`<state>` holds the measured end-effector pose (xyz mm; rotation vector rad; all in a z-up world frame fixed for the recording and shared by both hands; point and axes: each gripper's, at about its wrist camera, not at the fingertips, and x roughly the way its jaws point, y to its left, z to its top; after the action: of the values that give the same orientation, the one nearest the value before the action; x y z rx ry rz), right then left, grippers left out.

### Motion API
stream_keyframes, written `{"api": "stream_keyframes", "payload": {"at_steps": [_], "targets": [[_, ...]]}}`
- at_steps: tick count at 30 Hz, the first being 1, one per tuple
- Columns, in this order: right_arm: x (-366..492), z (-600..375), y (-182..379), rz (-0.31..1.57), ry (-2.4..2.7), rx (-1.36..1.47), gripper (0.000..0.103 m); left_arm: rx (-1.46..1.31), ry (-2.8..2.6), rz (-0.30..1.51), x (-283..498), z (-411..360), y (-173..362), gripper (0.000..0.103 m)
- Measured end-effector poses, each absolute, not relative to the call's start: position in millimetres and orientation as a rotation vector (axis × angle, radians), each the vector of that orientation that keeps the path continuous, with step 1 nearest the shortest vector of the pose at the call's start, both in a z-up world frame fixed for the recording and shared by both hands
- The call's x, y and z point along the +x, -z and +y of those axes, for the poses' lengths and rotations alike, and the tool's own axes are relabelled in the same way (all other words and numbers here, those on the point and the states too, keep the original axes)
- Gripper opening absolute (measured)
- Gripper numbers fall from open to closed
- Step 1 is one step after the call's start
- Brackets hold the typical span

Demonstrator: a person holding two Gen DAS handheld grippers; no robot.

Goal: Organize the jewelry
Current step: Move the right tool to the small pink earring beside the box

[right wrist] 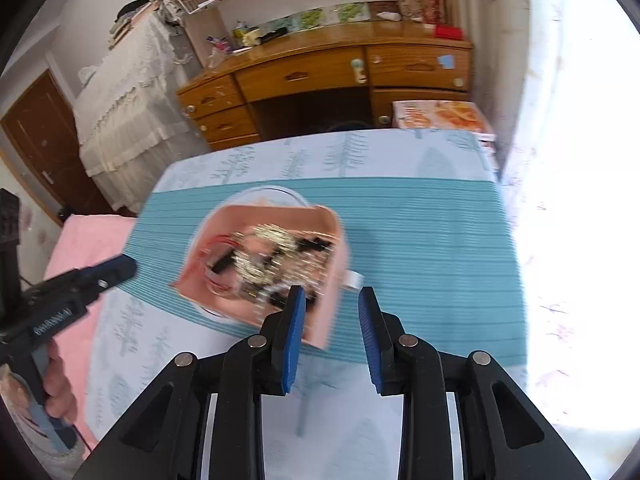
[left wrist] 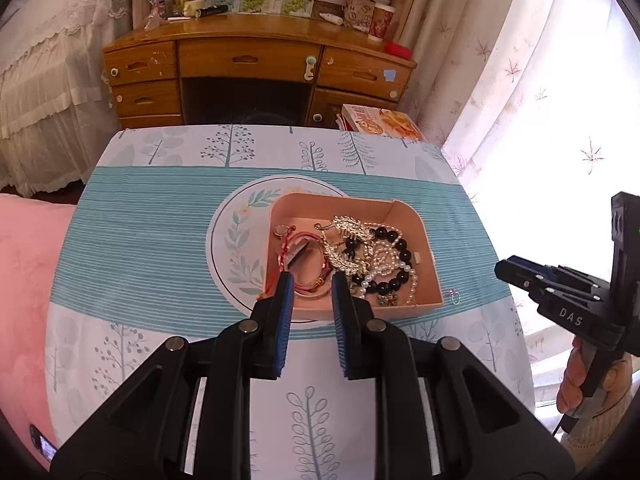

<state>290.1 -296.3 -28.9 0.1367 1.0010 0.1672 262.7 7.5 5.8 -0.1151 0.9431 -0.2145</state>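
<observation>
A pink cardboard box sits on the table and holds tangled jewelry: a gold chain piece, a black and pearl bead bracelet, a red cord bracelet. A small ring lies on the cloth just right of the box. My left gripper is open and empty, above the box's near edge. My right gripper is open and empty near the box's right near corner; that view is blurred. The right gripper also shows in the left wrist view.
The table carries a teal and white tree-print cloth. A wooden desk stands behind it, a printed carton at the far right edge, a pink cushion on the left, curtains on the right.
</observation>
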Motion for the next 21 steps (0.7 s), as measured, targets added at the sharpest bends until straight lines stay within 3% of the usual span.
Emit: {"api": "stream_keyframes", "payload": {"at_steps": [21], "targets": [[318.7,-326.8,134.3,1.169,-0.218,0.182,0.028,-0.166,0.197,1.069,249.0,-31.6,75.0,0.016]]}}
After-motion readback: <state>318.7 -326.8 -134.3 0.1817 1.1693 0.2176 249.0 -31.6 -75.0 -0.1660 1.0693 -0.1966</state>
